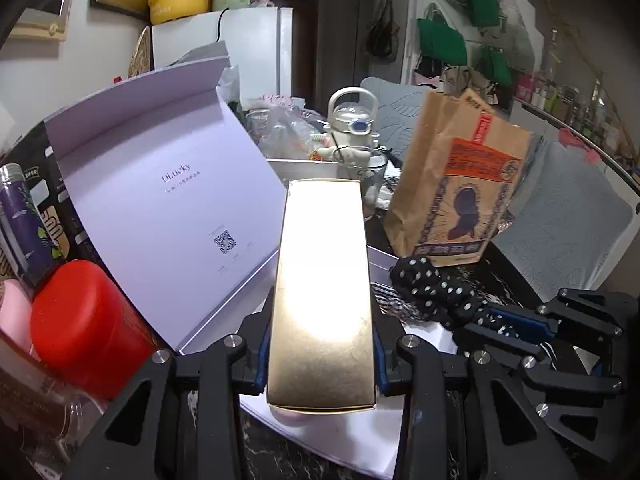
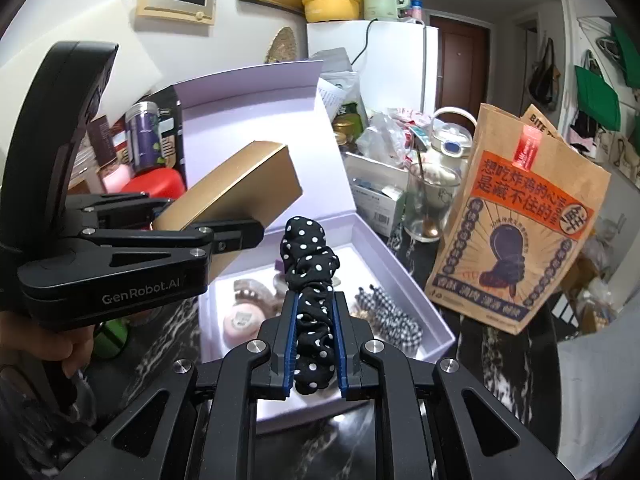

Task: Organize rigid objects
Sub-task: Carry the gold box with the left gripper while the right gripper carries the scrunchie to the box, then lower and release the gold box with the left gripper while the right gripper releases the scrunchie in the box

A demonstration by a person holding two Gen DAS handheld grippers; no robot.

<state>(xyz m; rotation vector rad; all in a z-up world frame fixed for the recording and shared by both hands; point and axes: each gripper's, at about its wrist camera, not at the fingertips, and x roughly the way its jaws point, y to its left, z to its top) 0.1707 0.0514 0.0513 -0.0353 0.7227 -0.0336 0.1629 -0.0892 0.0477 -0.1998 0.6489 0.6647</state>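
Left gripper [image 1: 320,344]: jaws clamped on the flanks of a gold box [image 1: 322,288], which juts toward 12 o'clock. Right gripper [image 2: 314,344]: jaws pinched on a dotted scrunchie [image 2: 310,276], rising at 12 o'clock above the open white box [image 2: 400,272].

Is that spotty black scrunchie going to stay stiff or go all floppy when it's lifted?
Probably floppy: the polka-dot scrunchie is gathered, wrinkly fabric, bunched between the right gripper's shut jaws. Likely very light too. It shouldn't slip easily, since the cloth looks squashed in the grip.
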